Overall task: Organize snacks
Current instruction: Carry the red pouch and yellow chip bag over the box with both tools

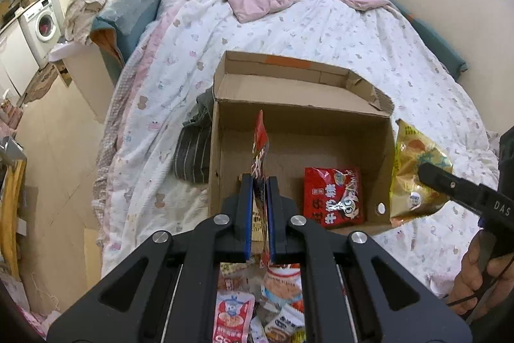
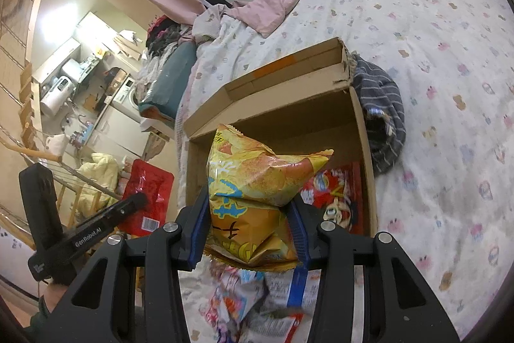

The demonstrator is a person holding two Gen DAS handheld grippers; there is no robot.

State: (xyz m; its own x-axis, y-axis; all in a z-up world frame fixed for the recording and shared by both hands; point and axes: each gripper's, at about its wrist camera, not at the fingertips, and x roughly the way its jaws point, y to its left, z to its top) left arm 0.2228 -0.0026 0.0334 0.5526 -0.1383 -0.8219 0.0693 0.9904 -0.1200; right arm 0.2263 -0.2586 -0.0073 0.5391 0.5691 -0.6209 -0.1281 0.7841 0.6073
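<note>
Now both over the cardboard box (image 1: 385, 147) on the bed (image 1: 337, 31): left gripper (image 1: 259, 179) clamped on a thin red packet (image 1: 261, 137) held edge-on, right gripper (image 2: 250, 211) squeezing a puffy yellow snack bag (image 2: 253, 182). One red noodle pack (image 1: 334, 198) flat inside already (loose snacks (image 1: 250, 311) heaped below).

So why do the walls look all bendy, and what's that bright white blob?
Left wrist view: the fisheye lens curves the walls and darkens the corners; the cardboard box looks sharp. Right wrist view: glare from a ceiling light washes out the kitchen; the loose snacks under the tongs look blurred.
</note>
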